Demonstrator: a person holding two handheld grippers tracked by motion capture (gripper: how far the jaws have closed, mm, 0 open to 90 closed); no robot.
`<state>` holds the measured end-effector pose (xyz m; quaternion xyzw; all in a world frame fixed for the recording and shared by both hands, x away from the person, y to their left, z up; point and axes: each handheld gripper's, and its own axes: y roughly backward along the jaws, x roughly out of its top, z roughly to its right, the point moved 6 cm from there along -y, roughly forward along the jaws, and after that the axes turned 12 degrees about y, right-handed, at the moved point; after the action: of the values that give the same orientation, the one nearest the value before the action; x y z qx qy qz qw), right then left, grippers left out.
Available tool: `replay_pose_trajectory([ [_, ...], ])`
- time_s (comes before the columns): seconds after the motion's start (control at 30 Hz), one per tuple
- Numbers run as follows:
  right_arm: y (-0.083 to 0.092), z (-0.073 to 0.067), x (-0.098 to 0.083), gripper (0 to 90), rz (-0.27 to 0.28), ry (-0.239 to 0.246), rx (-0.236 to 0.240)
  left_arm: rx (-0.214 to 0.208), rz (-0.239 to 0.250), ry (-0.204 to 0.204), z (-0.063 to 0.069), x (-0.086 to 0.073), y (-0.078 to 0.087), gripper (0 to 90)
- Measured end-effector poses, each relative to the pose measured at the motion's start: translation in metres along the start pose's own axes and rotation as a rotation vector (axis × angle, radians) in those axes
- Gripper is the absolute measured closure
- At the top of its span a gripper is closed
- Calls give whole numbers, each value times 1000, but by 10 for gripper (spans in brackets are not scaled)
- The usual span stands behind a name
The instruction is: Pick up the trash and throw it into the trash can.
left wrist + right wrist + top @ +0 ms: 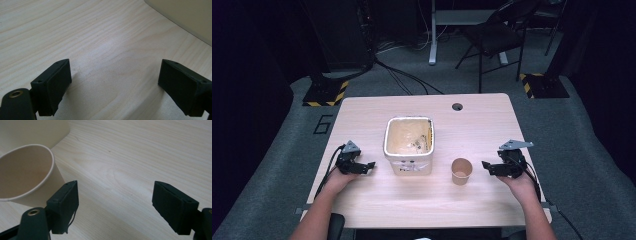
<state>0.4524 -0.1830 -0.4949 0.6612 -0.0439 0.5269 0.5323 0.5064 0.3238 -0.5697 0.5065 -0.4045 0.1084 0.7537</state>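
Observation:
A white square tub [409,165] with a sandy-brown inside stands in the middle of the wooden table [472,120]. To its right stands an empty paper cup [461,171]. My left gripper [371,165] rests low over the table just left of the tub, pointing at it. Its jaws are open over bare wood [115,75], and the tub's wall [187,15] fills the upper right corner of that view. My right gripper [485,165] sits right of the cup, aimed toward it. It is open with nothing between its fingers [115,197], and the cup [25,177] stands beside the left finger.
A round cable hole [457,106] lies near the table's far edge. Beyond the table are a black chair [497,35], a desk leg [432,35], floor cables and yellow-black striped stand bases [328,93]. Bare wood lies in front of the tub and cup.

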Motion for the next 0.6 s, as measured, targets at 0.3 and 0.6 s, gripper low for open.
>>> replay_pose_trajectory([
  [0.3, 12, -4, 15, 178, 18, 9, 6, 0, 1, 2, 0, 0, 0, 113],
  [0.6, 21, -7, 27, 149, 32, 15, 33, 0, 0, 0, 0, 0, 0, 113],
])
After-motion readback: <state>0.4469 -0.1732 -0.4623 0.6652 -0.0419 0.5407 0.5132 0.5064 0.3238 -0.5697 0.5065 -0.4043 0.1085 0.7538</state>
